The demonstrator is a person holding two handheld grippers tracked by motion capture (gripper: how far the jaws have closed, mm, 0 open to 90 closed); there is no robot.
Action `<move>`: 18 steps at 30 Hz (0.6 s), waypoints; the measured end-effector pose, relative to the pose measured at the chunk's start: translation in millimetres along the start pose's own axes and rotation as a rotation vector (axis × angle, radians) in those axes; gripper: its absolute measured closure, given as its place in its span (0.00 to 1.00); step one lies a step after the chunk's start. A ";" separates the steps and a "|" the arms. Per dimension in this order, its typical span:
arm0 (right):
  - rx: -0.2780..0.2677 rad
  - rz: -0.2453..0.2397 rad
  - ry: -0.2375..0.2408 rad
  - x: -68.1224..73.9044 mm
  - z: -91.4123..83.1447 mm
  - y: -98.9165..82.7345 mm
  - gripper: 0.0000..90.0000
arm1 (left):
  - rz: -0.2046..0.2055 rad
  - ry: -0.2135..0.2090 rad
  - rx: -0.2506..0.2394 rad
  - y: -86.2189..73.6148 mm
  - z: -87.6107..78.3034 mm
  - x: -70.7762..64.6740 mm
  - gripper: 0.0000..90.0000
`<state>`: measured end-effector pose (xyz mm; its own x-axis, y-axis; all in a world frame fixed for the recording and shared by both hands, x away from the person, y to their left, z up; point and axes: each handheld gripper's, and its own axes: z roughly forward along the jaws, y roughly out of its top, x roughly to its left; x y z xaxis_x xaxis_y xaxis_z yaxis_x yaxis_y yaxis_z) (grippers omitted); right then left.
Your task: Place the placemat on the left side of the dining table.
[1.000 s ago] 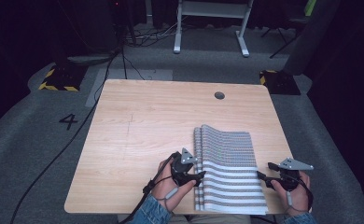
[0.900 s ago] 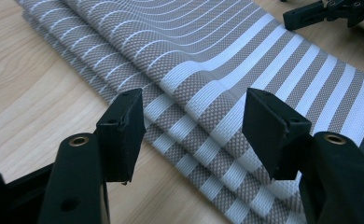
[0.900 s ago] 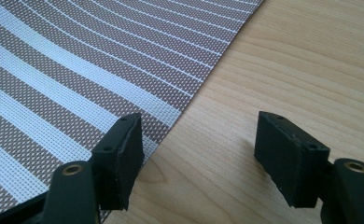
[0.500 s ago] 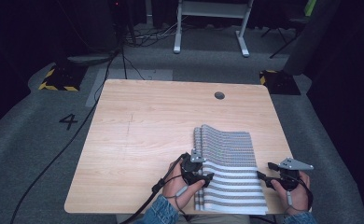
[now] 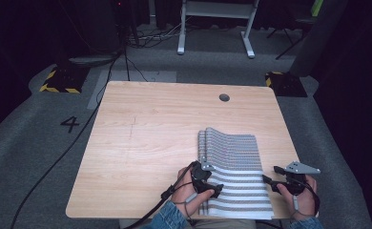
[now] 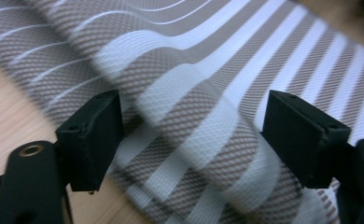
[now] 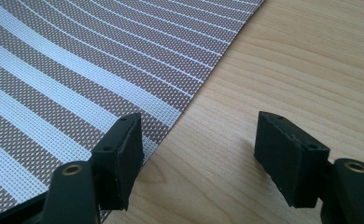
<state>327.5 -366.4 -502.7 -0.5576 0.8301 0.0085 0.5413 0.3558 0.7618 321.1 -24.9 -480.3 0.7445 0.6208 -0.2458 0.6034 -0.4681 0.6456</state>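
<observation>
Both grippers had their jaws spread: the left gripper (image 5: 211, 187) had slid from the table's bare wood onto the grey-and-white striped woven placemat (image 5: 234, 169) near the front edge, probably to grip it; the right gripper (image 5: 270, 180) waited beside it.

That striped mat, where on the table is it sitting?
In the high view the striped mat lies on the table's near right part, between the left gripper over its left edge and the right gripper at its right edge.
</observation>
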 end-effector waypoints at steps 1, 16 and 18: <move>0.000 -0.001 0.001 -0.1 0.0 0.0 0.36 | 0.000 0.000 0.000 0.0 0.0 0.0 0.25; 0.000 0.000 0.000 0.0 0.0 0.0 0.36 | -0.045 0.019 -0.062 7.2 -7.9 0.3 0.80; 0.000 0.000 0.000 0.0 0.0 0.0 0.36 | -0.048 0.006 -0.084 8.0 -10.8 0.8 0.87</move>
<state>327.5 -366.4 -502.7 -0.5577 0.8300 0.0086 0.5413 0.3559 0.7618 323.4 -21.4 -467.5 0.7135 0.6451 -0.2736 0.6121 -0.3838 0.6914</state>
